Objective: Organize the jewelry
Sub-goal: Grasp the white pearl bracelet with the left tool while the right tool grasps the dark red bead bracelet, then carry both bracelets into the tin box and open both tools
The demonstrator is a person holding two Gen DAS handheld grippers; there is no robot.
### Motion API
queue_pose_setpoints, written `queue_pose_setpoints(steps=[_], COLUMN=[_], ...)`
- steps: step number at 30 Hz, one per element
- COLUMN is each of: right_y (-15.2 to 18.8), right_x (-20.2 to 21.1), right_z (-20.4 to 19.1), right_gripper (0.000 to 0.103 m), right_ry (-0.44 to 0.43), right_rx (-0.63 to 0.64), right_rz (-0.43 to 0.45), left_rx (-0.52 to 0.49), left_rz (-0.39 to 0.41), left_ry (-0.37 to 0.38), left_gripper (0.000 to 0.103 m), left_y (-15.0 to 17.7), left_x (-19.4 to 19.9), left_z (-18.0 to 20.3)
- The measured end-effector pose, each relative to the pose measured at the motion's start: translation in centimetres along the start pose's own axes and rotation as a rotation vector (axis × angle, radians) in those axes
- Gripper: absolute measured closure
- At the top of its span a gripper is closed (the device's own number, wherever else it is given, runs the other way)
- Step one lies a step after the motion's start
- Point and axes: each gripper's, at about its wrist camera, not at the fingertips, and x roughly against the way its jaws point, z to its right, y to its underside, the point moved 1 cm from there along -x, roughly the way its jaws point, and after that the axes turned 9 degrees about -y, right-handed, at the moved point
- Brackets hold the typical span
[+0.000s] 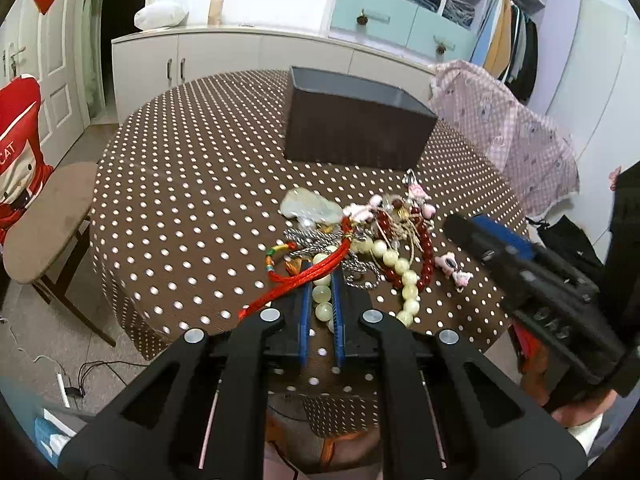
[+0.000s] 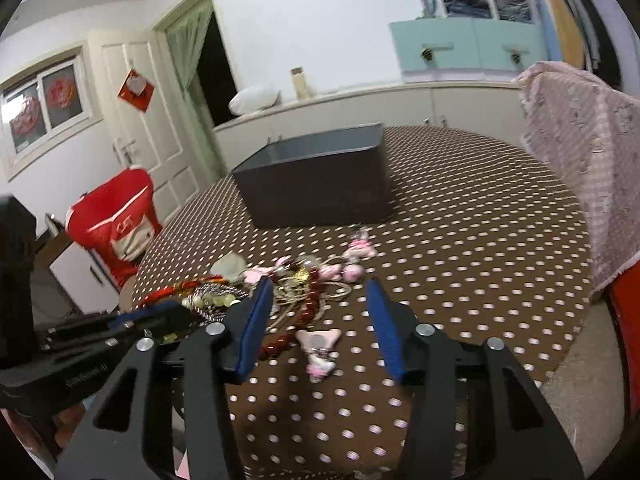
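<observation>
The pale bead strand [image 1: 325,280] in the jewelry pile [image 1: 360,236] lay clamped between the low, forward-reaching left gripper [image 1: 321,280]. The right gripper [image 2: 320,292] hovered wide open over pink charms [image 2: 319,350], before the dark box [image 2: 320,180].

Left gripper [image 1: 321,280] low centre, fingers [image 1: 306,312] closed on the pale bead strand [image 1: 322,294], w/ a red cord [image 1: 308,276] draped across the left finger. Jewelry pile [image 1: 360,232] sits just past the tips at 12 o'clock on the dotted counter [image 1: 192,200]. Dark red bead bracelet [image 1: 426,256] at approx 1 o'clock; two small pink charms [image 1: 452,266] beside it. Dark open box [image 1: 356,120] farther at 12. Right gripper [image 1: 520,264] comes in from 3 o'clock; its fingers seem near together, but hard to tell.
</observation>
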Motion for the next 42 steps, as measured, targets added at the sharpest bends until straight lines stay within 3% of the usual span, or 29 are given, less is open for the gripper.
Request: queue_pose_setpoints(steps=[8,12,24,29,34,42], right_y=[-0.5,-0.9,-1.9,-2.3,-1.6,-1.4], right_x=[-2.7,-3.2,-2.0,-2.3,-3.9,-4.0], right_z=[-0.2,0.3,1.5,1.5,0.5,0.2], right_gripper=[0.089,0.095,0.093,0.093,0.093,0.097], right_ry=[0.037,0.041,-0.02,0.032,0.039,0.055], right_rx=[0.002,-0.034,-0.15,-0.114,-0.056,-0.023], right_rz=[-0.081,-0.094,-0.11,-0.105,-0.161,-0.155], left_rx=[0.002,-0.003,-0.001,0.008,0.012,0.01], left_rz=[0.093,0.126,0.187,0.189,0.191,0.201], left_ry=[0.054,0.068,0.078,0.081,0.077,0.077], left_gripper=[0.093,0.093,0.093,0.093,0.093,0.093], left_y=[-1.2,-1.9,-3.3,-3.2,-3.3,-3.5], left_x=[1.4,1.7,2.7,2.7,2.7,2.8], left_z=[-1.1,-1.3,-2.2,-2.6,-2.8,-2.7])
